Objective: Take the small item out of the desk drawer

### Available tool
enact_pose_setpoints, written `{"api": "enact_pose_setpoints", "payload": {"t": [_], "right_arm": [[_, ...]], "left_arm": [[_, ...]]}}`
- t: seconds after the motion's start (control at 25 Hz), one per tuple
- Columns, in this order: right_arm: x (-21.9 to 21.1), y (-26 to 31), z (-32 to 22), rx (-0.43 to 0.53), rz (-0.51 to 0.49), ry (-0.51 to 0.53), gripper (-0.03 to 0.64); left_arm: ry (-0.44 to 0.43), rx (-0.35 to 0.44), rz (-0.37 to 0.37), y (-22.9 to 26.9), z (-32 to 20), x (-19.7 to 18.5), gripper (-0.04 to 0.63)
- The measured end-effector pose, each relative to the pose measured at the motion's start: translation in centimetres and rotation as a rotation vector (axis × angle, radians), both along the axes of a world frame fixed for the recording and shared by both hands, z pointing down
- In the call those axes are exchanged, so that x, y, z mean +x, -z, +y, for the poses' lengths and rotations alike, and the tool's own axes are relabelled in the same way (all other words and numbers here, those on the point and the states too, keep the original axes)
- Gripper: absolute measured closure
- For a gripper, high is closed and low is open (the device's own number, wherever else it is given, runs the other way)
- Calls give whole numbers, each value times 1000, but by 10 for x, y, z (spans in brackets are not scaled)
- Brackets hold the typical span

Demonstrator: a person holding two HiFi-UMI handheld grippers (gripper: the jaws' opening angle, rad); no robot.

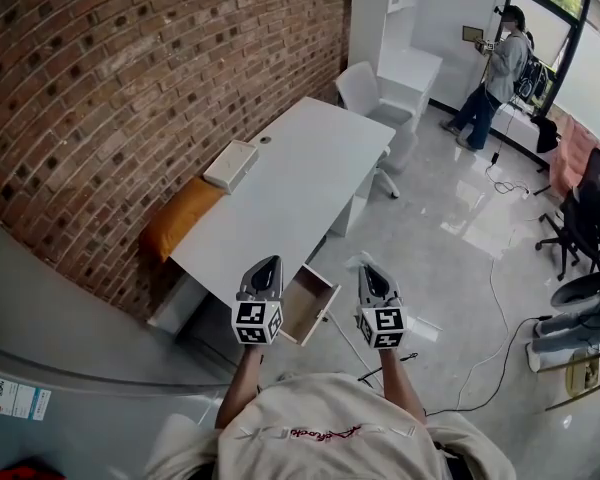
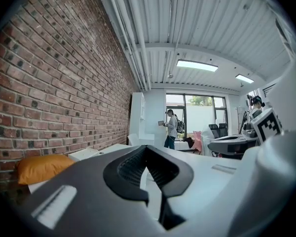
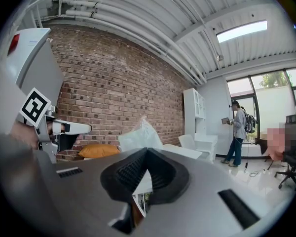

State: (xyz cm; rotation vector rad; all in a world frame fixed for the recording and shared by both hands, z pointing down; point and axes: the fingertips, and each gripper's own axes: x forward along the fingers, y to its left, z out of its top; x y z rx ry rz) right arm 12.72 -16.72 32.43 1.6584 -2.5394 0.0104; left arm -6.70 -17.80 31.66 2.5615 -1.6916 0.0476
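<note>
The white desk stands along the brick wall, and its drawer hangs pulled open at the near corner, its wooden inside showing. My right gripper is held up beside the drawer to its right, shut on a small crumpled clear plastic bag that sticks up past the jaw tips; the same bag shows faintly in the head view. My left gripper hovers just left of the drawer, jaws shut with nothing between them.
An orange cushion lies at the desk's left end and a flat white box sits on top. A white chair stands at the far end. A person stands far off; cables cross the floor, with black office chairs to the right.
</note>
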Motion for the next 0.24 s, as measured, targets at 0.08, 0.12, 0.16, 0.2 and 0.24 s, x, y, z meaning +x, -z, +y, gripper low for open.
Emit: {"api": "enact_pose_setpoints", "payload": {"t": [0.08, 0.12, 0.16, 0.2, 0.24], "right_arm": [[1, 0, -1, 0, 2, -3, 604], [1, 0, -1, 1, 4, -3, 606], [1, 0, -1, 1, 5, -3, 606], [1, 0, -2, 0, 7, -3, 604], [1, 0, -2, 0, 8, -3, 606]], "left_arm": [[-4, 0, 1, 0, -1, 2, 588], [-5, 0, 1, 0, -1, 2, 588], [-6, 0, 2, 0, -1, 2, 589], [-6, 1, 2, 0, -2, 3, 589], [-6, 1, 3, 0, -2, 3, 588]]}}
